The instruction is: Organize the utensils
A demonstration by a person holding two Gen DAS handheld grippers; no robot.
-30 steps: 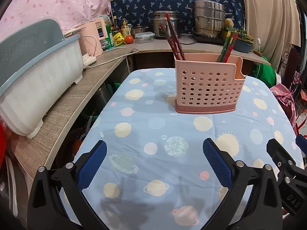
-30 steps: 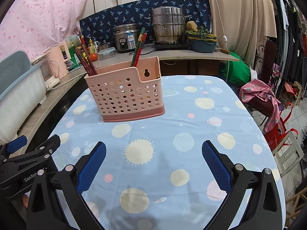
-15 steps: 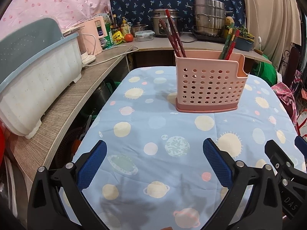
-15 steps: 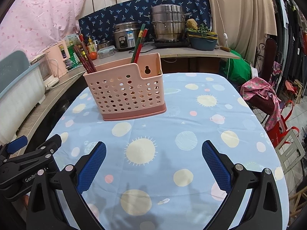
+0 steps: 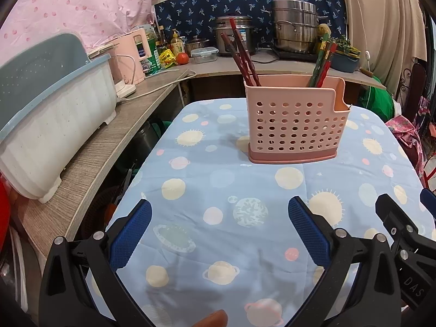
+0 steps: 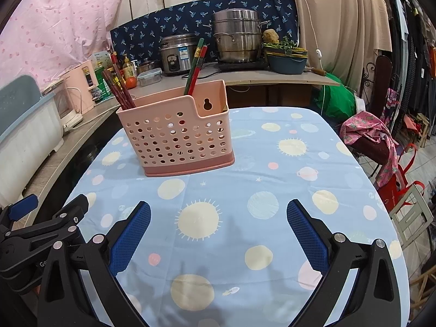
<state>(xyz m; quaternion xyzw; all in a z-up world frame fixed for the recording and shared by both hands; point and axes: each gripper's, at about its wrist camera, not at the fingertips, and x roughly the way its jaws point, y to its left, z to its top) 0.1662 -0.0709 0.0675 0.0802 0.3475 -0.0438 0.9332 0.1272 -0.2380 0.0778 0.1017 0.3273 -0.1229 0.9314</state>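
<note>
A pink perforated utensil holder (image 5: 295,122) (image 6: 177,133) stands upright on the table with the blue planet-print cloth (image 5: 218,179) (image 6: 272,179). Dark red chopsticks (image 5: 244,54) (image 6: 118,87) lean in its left compartment. Green-and-red chopsticks (image 5: 323,60) (image 6: 196,65) stand in its right one. My left gripper (image 5: 219,218) is open and empty over the cloth, well short of the holder. My right gripper (image 6: 218,218) is open and empty too, beside the left one. Each gripper shows at the other view's edge.
A wooden counter (image 5: 103,141) along the left carries a white dish rack (image 5: 49,125) and a pink kettle (image 5: 130,54). Pots (image 6: 237,41), a rice cooker (image 6: 177,54) and bottles line the back counter. Chairs with bags (image 6: 376,141) stand to the right of the table.
Both grippers have drifted a little, so the holder sits slightly nearer and more central in both views. Both stay open and empty. Nothing on the table moved.
</note>
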